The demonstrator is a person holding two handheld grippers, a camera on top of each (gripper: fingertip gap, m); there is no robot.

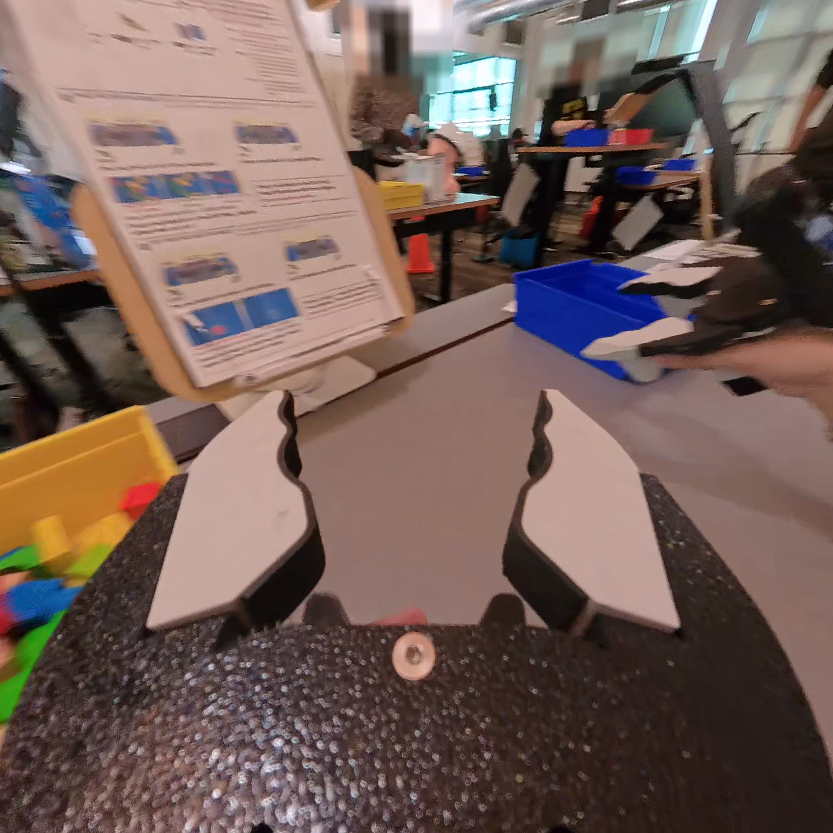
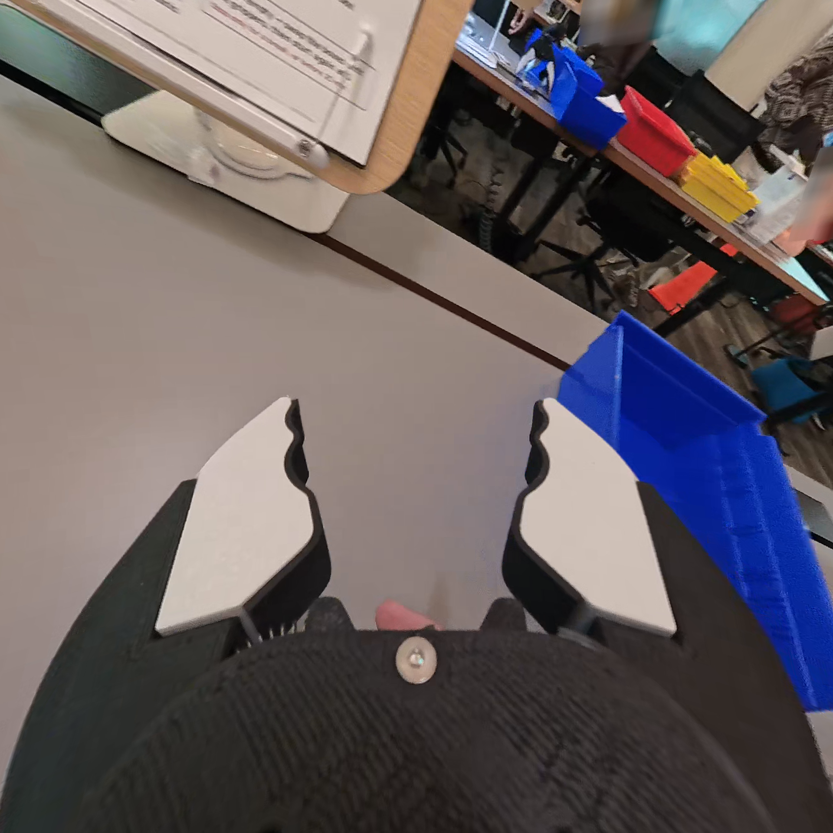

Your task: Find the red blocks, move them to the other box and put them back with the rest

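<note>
**Two open hand-held grippers, two boxes on the desk**

While both tools hang above the grey desk (image 2: 225,338), each one stands wide open with only bare desk surface between its fingers. The left hand-held gripper (image 1: 414,405) holds nothing, and the right hand-held gripper (image 2: 414,414) holds nothing either; the right one also shows at the right edge of the left wrist view, just beside the blue box.

There are two boxes on this desk. One yellow box (image 1: 76,469) lies at the left and contains mixed blocks: one red block (image 1: 139,498) is clear near its wall, together with yellow, green and blue pieces that are too blurred to count. One blue box (image 2: 703,473) lies at the right; the part of its inside that shows is bare.

One board with printed sheets (image 1: 216,189) stands on a white base at the far edge.
</note>
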